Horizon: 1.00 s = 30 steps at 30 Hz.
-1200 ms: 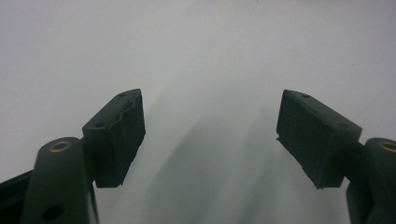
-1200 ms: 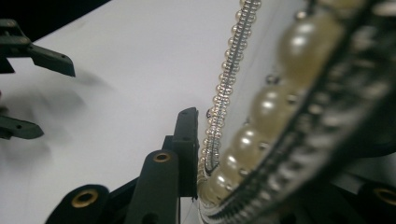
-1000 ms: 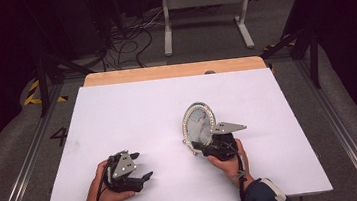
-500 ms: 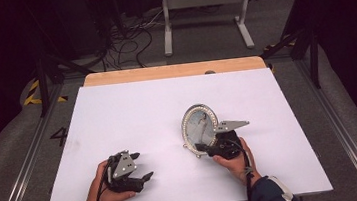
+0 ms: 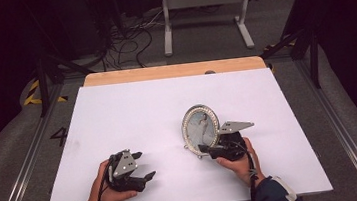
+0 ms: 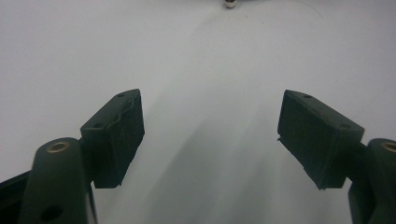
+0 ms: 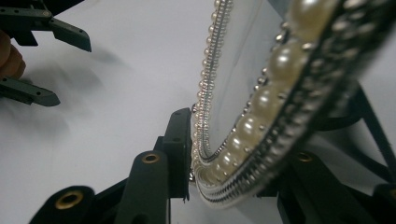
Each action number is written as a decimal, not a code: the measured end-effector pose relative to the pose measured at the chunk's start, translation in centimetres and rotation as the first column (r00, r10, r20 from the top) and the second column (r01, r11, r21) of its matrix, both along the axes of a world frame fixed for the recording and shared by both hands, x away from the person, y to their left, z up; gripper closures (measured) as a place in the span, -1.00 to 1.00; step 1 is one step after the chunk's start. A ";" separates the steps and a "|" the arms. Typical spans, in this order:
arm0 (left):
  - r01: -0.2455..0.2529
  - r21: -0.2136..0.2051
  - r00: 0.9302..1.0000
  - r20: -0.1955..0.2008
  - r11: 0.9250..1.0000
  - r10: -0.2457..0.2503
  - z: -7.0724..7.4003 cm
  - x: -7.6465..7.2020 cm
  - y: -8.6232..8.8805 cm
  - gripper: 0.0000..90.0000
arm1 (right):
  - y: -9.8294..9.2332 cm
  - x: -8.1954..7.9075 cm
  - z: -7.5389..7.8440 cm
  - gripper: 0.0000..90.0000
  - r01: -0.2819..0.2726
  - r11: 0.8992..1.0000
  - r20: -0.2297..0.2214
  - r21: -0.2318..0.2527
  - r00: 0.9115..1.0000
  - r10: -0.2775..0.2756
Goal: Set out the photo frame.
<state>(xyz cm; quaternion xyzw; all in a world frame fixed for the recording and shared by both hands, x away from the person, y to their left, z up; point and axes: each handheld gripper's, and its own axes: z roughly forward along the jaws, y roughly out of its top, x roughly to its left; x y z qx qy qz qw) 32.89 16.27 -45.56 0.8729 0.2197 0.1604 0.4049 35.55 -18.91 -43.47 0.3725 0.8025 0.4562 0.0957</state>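
Note:
An oval picture frame [image 5: 200, 127] with a pearl-and-silver rim stands upright on the white table [image 5: 132, 110], right of the middle. My right gripper [image 5: 206, 150] reaches its lower edge from the near side. In the right gripper view the frame's rim [image 7: 247, 126] lies between the jaws of the right gripper [image 7: 233, 161], which have just been opening. The left pad [image 7: 180, 140] sits close beside the pearls and the other jaw stands off behind the frame, so this gripper is open. My left gripper [image 5: 141, 167] rests open and empty near the front left, with bare table between its pads [image 6: 119, 135].
A wooden strip [image 5: 173, 71] runs along the table's far edge. Beyond it a white metal stand [image 5: 204, 7] and cables [image 5: 124, 36] lie on the dark floor. Metal rails [image 5: 343, 128] flank the table. A small shiny ball [image 6: 229, 3] shows ahead of the left gripper.
The right hand and the frame have shifted slightly toward the near right. The left hand has kept still.

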 end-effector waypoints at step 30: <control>0.119 -0.207 0.979 -0.141 0.971 -0.150 0.5 10.0 -9.8 -0.63 | -1.7 -3.8 1.9 0.57 0.130 0.991 0.167 -0.027 0.978 -0.123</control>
